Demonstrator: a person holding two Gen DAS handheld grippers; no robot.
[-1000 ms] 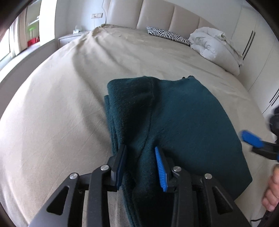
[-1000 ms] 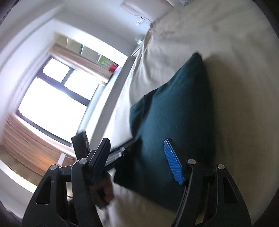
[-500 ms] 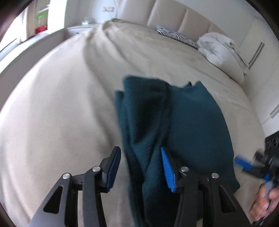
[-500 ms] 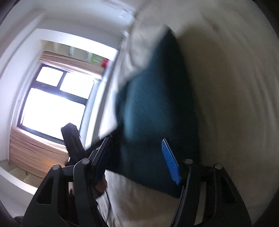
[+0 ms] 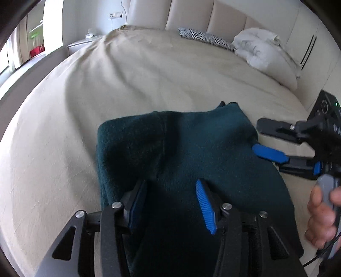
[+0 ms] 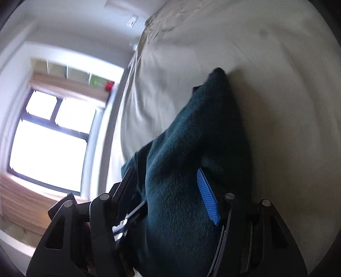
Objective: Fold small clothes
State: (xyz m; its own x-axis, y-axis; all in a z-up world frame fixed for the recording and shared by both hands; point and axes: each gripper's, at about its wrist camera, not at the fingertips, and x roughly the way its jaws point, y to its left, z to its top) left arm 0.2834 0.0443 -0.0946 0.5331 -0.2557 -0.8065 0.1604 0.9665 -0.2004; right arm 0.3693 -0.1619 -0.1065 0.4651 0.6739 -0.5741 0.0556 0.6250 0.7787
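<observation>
The teal garment [image 5: 191, 149] lay lengthwise between the left gripper [image 5: 171, 202]'s wide fingers; the right gripper [image 6: 168, 191], also wide, straddled its right edge.

beige bed [image 5: 127, 85], padded headboard [image 5: 191, 17], bright window [image 6: 46, 136], white walls.

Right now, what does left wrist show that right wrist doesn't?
Left wrist only: headboard, zebra pillow, white duvet, the right gripper and the hand holding it. Right wrist only: window. Both: the dark green garment on the beige bed; the left gripper has fabric between its spread fingers.
</observation>
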